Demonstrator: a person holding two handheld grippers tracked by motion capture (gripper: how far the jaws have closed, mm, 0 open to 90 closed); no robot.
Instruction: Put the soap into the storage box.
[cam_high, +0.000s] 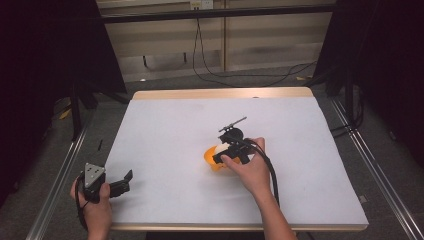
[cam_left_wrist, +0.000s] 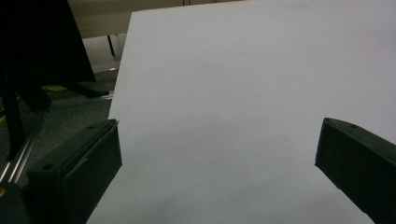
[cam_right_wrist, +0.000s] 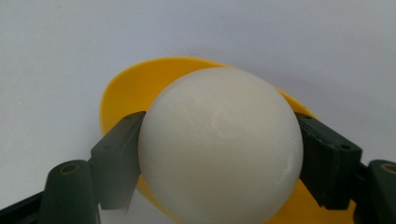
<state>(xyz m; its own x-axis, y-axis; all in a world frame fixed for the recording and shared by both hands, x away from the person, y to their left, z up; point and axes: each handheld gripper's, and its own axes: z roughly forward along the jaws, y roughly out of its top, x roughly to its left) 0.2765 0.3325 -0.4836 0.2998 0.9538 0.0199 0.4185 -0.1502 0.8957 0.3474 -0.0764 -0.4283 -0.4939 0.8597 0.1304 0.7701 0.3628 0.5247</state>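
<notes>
A white ball (cam_right_wrist: 219, 144) sits between the two black jaws of my right gripper (cam_right_wrist: 219, 158), whose pads press on both its sides. Right behind and below the ball is a yellow bowl (cam_right_wrist: 135, 84), partly hidden by it. In the high view the right gripper (cam_high: 222, 150) points down over the orange-yellow bowl (cam_high: 210, 157) near the middle of the table, with a sliver of the white ball (cam_high: 220, 148) showing. My left gripper (cam_high: 122, 184) rests at the table's front left, jaws spread wide over bare white surface (cam_left_wrist: 224, 116) with nothing between them.
The white table top (cam_high: 175, 125) has a wooden far edge (cam_high: 220, 93). Metal rails (cam_high: 60, 175) run along both sides. Black stands and cables (cam_high: 210, 70) lie on the floor beyond the table.
</notes>
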